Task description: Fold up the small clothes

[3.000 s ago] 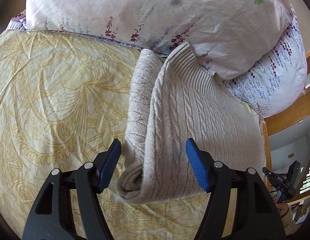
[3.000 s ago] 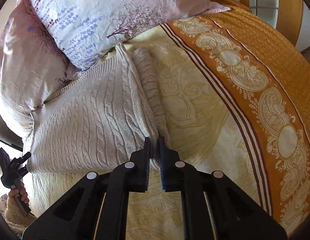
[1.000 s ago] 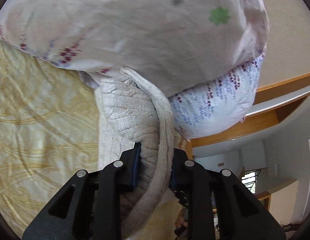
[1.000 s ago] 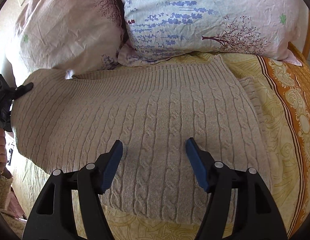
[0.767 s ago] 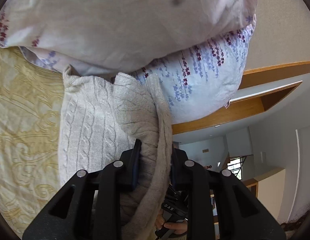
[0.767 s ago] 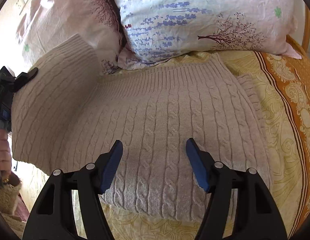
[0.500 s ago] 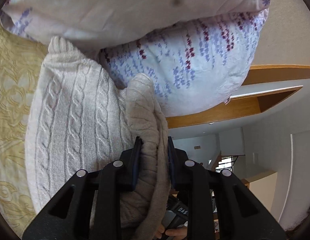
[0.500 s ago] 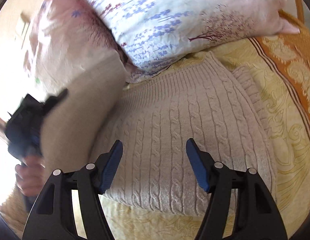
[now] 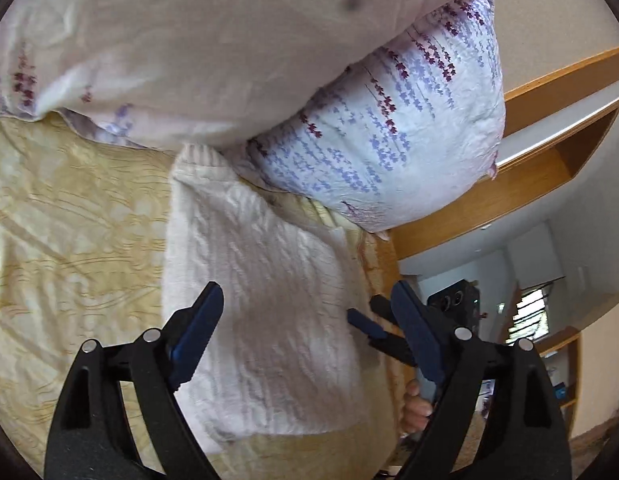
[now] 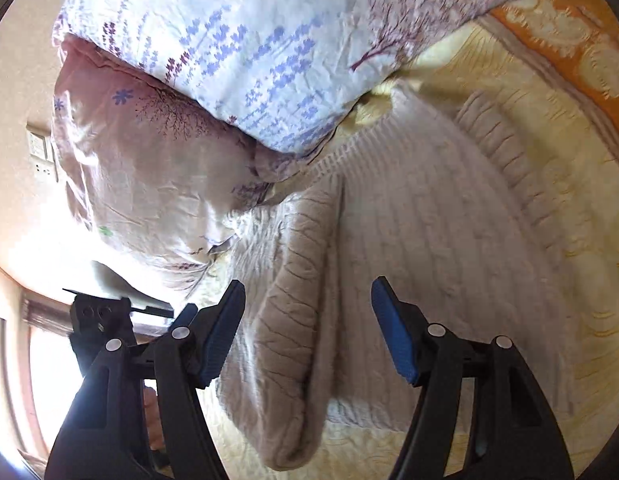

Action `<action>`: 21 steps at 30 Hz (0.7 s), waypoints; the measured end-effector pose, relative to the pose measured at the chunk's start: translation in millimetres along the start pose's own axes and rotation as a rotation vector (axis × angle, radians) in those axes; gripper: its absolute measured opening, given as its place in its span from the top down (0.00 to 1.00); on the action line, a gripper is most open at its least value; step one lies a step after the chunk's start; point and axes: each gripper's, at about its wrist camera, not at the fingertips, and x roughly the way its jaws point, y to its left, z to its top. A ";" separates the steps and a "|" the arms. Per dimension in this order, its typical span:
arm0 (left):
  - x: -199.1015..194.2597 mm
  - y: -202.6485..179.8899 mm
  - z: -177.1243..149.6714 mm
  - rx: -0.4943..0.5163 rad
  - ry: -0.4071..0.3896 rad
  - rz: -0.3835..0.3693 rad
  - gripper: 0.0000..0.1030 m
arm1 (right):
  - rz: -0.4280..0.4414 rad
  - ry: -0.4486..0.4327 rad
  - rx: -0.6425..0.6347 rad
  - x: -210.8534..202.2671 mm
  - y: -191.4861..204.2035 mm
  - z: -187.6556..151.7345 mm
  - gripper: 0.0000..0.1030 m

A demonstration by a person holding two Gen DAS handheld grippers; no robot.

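Beige sweater (image 9: 265, 280) lies folded between just-opened left tongs (image 9: 309, 332)

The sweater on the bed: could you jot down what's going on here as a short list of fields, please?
garment: beige cable-knit sweater, lying on the bedspread
fold: one side flap turned over onto the body
top end: against two flowered pillows
left gripper: jaws just opened, nothing between the pads, sweater lies below
right gripper: open, over the sweater, not gripping
blur: right view smeared, knit detail soft
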 end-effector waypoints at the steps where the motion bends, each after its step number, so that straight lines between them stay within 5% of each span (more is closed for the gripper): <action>1: -4.3 3.4 -3.2 0.001 -0.004 0.035 0.17 | -0.011 0.023 -0.002 6.3 1.5 0.5 0.35; 5: -14.1 15.8 -19.4 0.033 -0.001 0.187 0.16 | -0.024 0.062 -0.009 17.2 5.8 -4.7 0.38; 7: -15.3 16.9 -26.4 0.079 0.008 0.261 0.15 | -0.022 0.081 -0.028 23.5 10.6 -6.4 0.55; 9: -13.8 14.5 -31.4 0.123 0.016 0.305 0.12 | -0.046 0.087 -0.058 28.2 15.2 -8.3 0.57; 14: -3.7 11.8 -35.7 0.154 0.050 0.314 0.12 | -0.049 0.111 -0.012 40.6 9.3 -5.8 0.65; 16: -1.0 12.2 -36.0 0.154 0.060 0.308 0.12 | -0.005 0.114 0.030 41.9 6.6 -2.7 0.82; 21: -3.5 14.2 -35.9 0.143 0.057 0.307 0.12 | 0.138 0.012 0.093 18.3 12.7 8.6 0.86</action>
